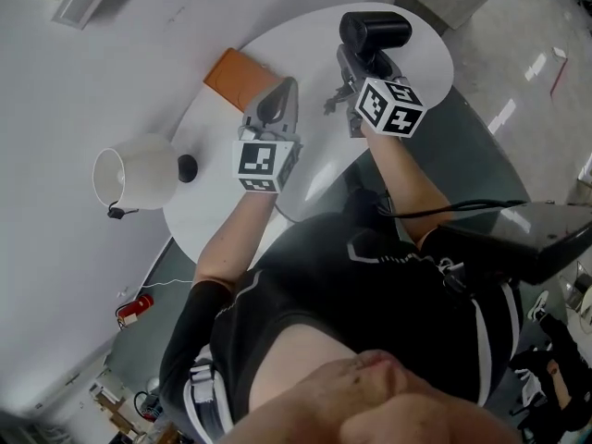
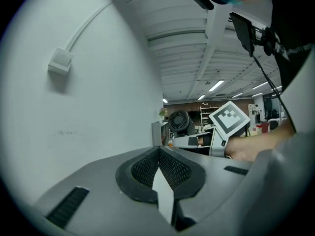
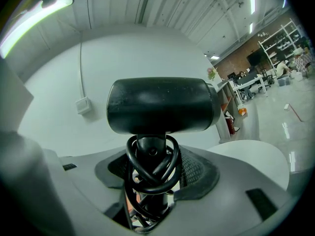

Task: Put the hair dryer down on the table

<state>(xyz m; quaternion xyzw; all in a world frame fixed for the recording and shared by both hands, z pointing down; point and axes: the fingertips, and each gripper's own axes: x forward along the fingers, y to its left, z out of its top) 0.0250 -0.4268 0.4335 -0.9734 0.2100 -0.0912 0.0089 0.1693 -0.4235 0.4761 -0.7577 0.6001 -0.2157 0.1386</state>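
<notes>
A black hair dryer [image 1: 375,28] is held up over the far side of the round white table [image 1: 296,40]. My right gripper [image 1: 361,70] is shut on its handle. In the right gripper view the hair dryer's barrel [image 3: 160,104] lies crosswise above the jaws, and the black cord [image 3: 147,173] is wound round the handle between the pads. My left gripper [image 1: 283,91] hovers over the table's middle, shut with nothing in it. In the left gripper view the pads [image 2: 147,168] meet at the tip, and the hair dryer [image 2: 179,122] shows off to the right.
An orange flat book [image 1: 240,77] lies on the table just left of the left gripper. A white lamp shade [image 1: 139,172] and a small black knob [image 1: 188,167] sit at the table's left edge. A white wall runs behind the table. A red extinguisher [image 1: 135,309] lies on the floor.
</notes>
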